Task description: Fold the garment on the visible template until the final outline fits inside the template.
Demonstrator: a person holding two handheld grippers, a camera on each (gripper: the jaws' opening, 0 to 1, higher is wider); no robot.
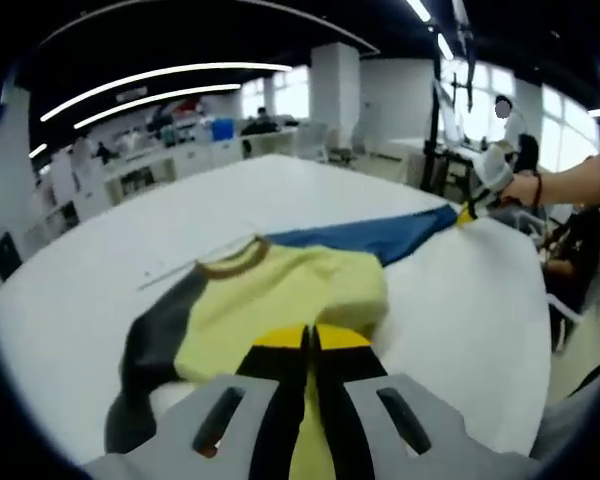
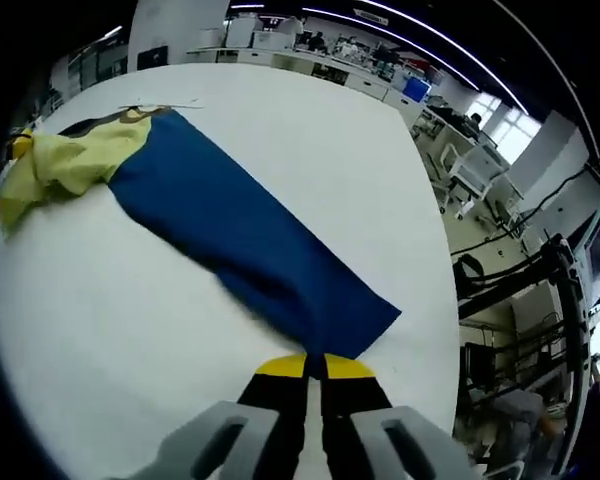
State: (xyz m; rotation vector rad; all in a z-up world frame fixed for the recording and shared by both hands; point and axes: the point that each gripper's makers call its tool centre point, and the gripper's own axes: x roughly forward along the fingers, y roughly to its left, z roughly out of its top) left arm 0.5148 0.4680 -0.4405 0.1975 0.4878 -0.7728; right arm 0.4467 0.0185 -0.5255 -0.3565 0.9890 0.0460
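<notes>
A garment lies on the white table (image 1: 450,320): pale yellow body (image 1: 280,295), brown-edged collar (image 1: 232,262), black sleeve (image 1: 150,345) and long blue sleeve (image 1: 375,238). My left gripper (image 1: 310,338) is shut on the yellow body's near edge, with yellow cloth showing between the jaws. In the right gripper view the blue sleeve (image 2: 240,235) runs stretched from the bunched yellow body (image 2: 65,165) down to my right gripper (image 2: 315,367), which is shut on its cuff end. The right gripper (image 1: 477,203) also appears in the left gripper view, held by a hand at the sleeve's tip.
A faint thin line (image 1: 175,272) crosses the table just beyond the collar. The table edge (image 2: 435,300) falls off to the right, with chairs and black stands (image 2: 525,290) beyond. Desks and shelves (image 1: 170,160) stand past the far edge.
</notes>
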